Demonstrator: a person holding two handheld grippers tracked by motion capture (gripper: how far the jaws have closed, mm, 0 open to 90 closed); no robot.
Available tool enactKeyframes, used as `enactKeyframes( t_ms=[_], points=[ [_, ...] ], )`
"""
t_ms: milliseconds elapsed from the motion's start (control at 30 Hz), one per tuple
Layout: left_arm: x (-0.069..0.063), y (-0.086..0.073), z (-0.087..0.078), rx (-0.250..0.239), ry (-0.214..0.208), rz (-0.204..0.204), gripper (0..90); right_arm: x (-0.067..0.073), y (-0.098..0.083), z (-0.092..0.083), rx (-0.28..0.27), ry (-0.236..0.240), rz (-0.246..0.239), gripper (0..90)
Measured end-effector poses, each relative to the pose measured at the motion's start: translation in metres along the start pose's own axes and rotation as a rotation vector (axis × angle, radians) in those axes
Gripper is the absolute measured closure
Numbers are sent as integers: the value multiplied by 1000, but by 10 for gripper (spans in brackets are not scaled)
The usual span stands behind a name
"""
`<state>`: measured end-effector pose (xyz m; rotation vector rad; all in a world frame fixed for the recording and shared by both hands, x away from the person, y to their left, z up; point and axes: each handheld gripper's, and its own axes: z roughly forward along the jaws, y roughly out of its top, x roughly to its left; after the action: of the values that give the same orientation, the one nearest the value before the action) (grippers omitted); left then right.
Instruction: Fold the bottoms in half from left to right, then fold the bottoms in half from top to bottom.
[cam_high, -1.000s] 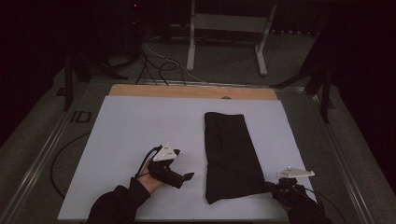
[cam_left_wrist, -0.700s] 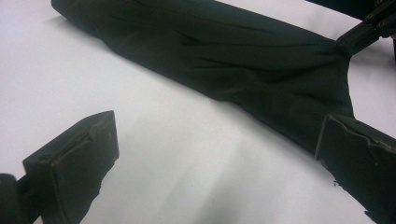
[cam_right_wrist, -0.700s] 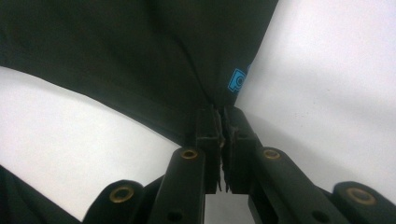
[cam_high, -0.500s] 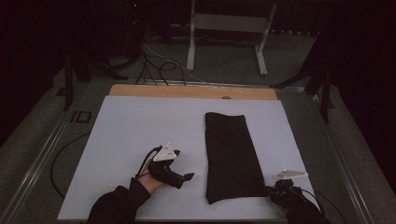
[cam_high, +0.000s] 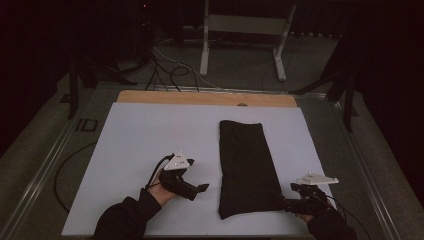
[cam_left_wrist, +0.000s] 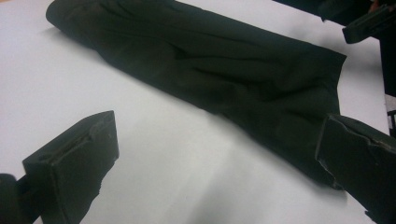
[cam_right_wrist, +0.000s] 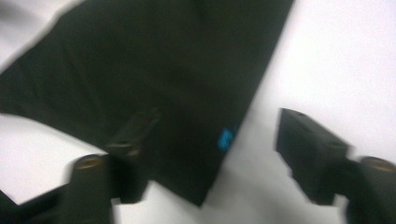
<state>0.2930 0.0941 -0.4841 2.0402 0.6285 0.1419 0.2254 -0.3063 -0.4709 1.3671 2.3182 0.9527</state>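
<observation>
Dark floor with loose cables (cam_high: 165, 65) and a pale metal stand (cam_high: 245, 30) lies beyond the far edge of the tabletop (cam_high: 150, 130), whose white sheet leaves a strip of bare wood (cam_high: 200, 97) showing along that far side. A folded black garment (cam_high: 247, 165) lies lengthwise on the right half of the sheet, one short end near the far edge and the other near the person's edge. It sits flat and well inside the sheet's right border. The whole left half of the sheet is bare, giving wide room to move there, and a narrower white band runs between the garment's right edge and the sheet's border.

The left hand-held gripper (cam_high: 202, 188) rests low over the sheet just left of the garment's near half. Its jaws are spread wide with nothing between them, and the left gripper view shows white sheet in the gap and the garment (cam_left_wrist: 210, 70) lying just past them.

The right hand-held gripper (cam_high: 286, 202) sits at the garment's near right corner. Its jaws have just been opening and now stand spread. In the right gripper view the garment's corner (cam_right_wrist: 201, 177), with a small blue tag (cam_right_wrist: 225, 138) at its edge, lies in the gap between them without either pad pressing on it.
</observation>
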Motion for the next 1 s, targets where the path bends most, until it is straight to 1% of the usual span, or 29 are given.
enactKeyframes(
  t_ms=[33,67,100,133,167,200,267,300,367,433,467,533,600,633,733,800,833,867,900,933,967,1000],
  points=[
    [0,1,0,0,1,-1,0,0,2,0,-8,17,-5,180],
    [0,1,0,0,1,-1,0,0,2,0,-8,17,-5,180],
    [0,4,0,-3,-2,-1,0,-2,9,2,-42,26,-1,134],
    [0,4,0,-3,-2,-1,0,-2,9,2,-42,26,-1,134],
    [1,4,0,-3,-2,-3,0,-2,14,4,-47,25,-23,132],
    [1,5,0,-2,-3,-6,0,-2,14,4,-47,25,-23,132],
    [3,7,1,0,-4,-8,0,-4,21,7,-64,29,-41,123],
    [4,7,1,-3,-5,-14,0,-9,27,11,-108,51,-32,120],
    [7,7,2,-5,-4,-22,0,-12,29,12,-117,58,-31,120],
    [10,8,3,-6,-5,-37,0,-14,34,17,-118,49,-53,119],
    [11,8,4,-4,-4,-38,0,-15,36,19,-117,49,-62,117],
    [12,9,4,2,-1,-43,0,-14,42,25,-108,57,-95,117],
    [14,11,5,4,1,-48,0,-14,44,27,-107,55,-102,117],
    [15,13,6,6,0,-50,0,-13,48,30,-112,57,-109,117],
    [14,15,7,3,2,-50,0,-12,52,32,-115,60,-118,117],
    [12,18,7,2,-1,-47,0,-10,56,32,-130,71,-122,117],
    [12,20,8,2,1,-44,0,-9,59,32,-139,77,-132,117],
    [11,23,8,2,-1,-37,0,-9,61,32,-143,79,-141,117],
    [11,23,8,2,-1,-37,0,-9,61,32,-143,79,-141,117],
    [10,27,8,-3,-5,-33,0,-7,69,29,-166,79,-150,117],
    [10,32,8,-8,-5,-22,0,-7,73,28,-173,77,-156,117],
    [10,32,8,-8,-5,-22,0,-7,76,27,-181,77,-157,117]
  ],
)
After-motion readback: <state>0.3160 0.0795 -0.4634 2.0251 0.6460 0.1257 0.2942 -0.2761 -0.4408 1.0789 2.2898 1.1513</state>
